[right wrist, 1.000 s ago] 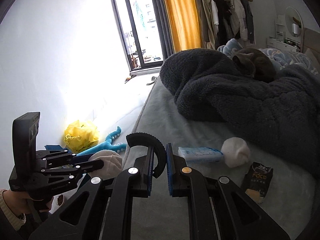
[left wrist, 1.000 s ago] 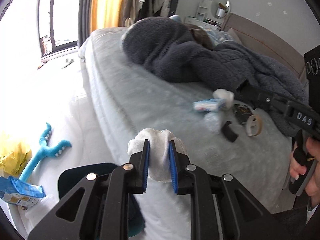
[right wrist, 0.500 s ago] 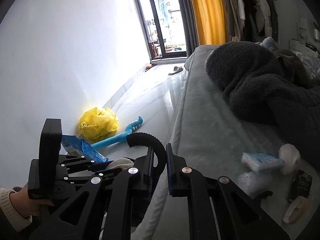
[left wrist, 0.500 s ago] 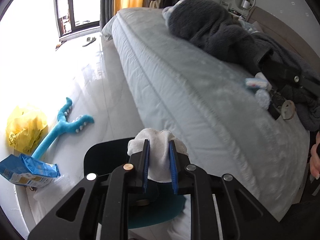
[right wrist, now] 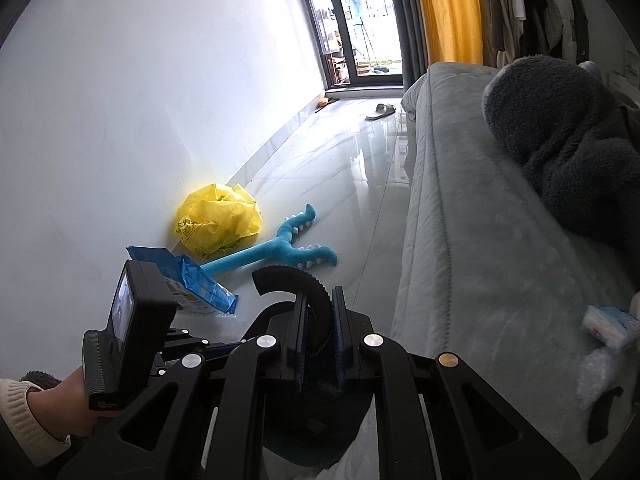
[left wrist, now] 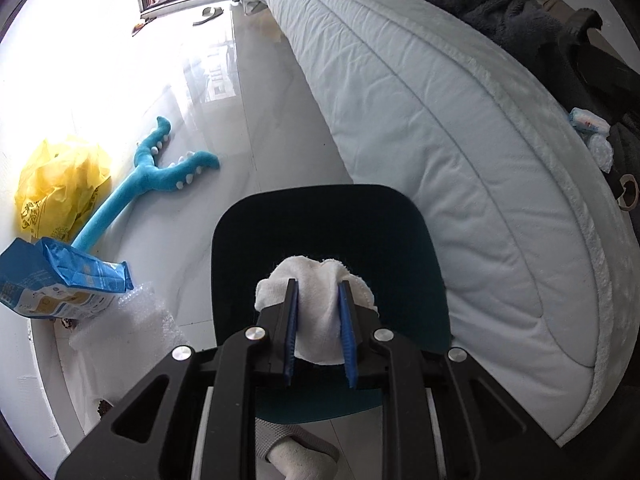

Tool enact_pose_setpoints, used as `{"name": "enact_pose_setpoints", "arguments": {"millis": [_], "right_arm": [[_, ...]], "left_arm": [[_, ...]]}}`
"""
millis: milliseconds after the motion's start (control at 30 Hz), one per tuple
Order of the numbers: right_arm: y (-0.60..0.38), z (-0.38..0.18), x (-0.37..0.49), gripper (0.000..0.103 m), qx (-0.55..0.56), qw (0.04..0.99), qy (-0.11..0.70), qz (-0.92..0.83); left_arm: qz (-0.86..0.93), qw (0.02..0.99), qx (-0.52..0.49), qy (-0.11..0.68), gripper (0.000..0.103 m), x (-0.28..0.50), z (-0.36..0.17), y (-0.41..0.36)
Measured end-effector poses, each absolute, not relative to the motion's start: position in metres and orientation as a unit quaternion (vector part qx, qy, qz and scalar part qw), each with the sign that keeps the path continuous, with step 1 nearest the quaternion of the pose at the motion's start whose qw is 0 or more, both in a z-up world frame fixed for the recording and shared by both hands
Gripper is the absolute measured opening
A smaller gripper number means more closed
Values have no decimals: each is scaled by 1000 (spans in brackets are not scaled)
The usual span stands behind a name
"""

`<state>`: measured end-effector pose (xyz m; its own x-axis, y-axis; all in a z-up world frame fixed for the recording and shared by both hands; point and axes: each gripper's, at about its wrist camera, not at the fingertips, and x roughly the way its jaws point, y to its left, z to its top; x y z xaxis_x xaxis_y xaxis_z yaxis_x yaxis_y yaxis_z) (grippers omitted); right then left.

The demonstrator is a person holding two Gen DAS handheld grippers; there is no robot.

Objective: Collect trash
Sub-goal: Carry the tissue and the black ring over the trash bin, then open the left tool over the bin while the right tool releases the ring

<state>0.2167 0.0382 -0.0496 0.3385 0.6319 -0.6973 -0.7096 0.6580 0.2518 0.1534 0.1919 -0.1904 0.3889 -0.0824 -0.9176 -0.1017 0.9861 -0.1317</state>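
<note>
My left gripper (left wrist: pixel 318 286) is shut on a white crumpled wad (left wrist: pixel 316 320) and points steeply down over the dark teal bin (left wrist: pixel 320 190) on the floor beside the bed. In the right wrist view the left gripper's body (right wrist: pixel 132 336) shows at lower left in a hand, with its fingertips hidden. My right gripper (right wrist: pixel 320 294) is shut on a black curved toothed piece (right wrist: pixel 288 276), above the bin's edge (right wrist: pixel 304 444). Still on the bed lie a blue-white tissue pack (right wrist: pixel 612 326), crumpled clear plastic (right wrist: pixel 596 372) and a black strip (right wrist: pixel 604 404).
Along the wall lie a yellow plastic bag (left wrist: pixel 60 184), a blue packet (left wrist: pixel 52 280), bubble wrap (left wrist: pixel 124 328) and a blue plush toy (left wrist: pixel 152 184). The bed (left wrist: pixel 460 140) with a grey blanket (right wrist: pixel 560 140) fills the right. A slipper (right wrist: pixel 380 110) lies near the window.
Both grippers swung away from the bed toward the floor. The left one sank with the white wad until it hangs over the bin. The right one followed, still holding the black piece.
</note>
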Motion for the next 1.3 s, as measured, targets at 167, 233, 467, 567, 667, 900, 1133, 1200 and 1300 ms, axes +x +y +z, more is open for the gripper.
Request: {"name": "enact_pose_setpoints", "arguments": {"millis": [167, 233, 467, 567, 667, 900, 1133, 1200, 1300], "right_arm": [[66, -64, 216, 12, -58, 805, 418, 418], [74, -68, 214, 12, -64, 800, 423, 420], [105, -98, 214, 12, -82, 782, 453, 420], [116, -112, 213, 12, -92, 776, 464, 417], [125, -127, 211, 12, -102, 768, 477, 415], [143, -173, 207, 12, -124, 743, 519, 404], [154, -200, 200, 12, -135, 723, 549, 397], [157, -205, 198, 12, -140, 719, 554, 395], [160, -212, 196, 12, -144, 714, 561, 393]], "left_arm": [[4, 808, -98, 581, 24, 146, -211, 207], [0, 801, -102, 590, 30, 143, -216, 210], [-7, 797, -116, 592, 53, 130, -219, 230], [-3, 806, -117, 580, 66, 125, -212, 238], [-2, 814, -128, 566, 73, 121, -206, 249], [9, 845, -135, 517, 80, 111, -181, 267], [19, 876, -138, 461, 85, 101, -151, 278], [22, 884, -137, 446, 85, 99, -143, 280], [28, 894, -138, 424, 86, 94, -131, 285]]}}
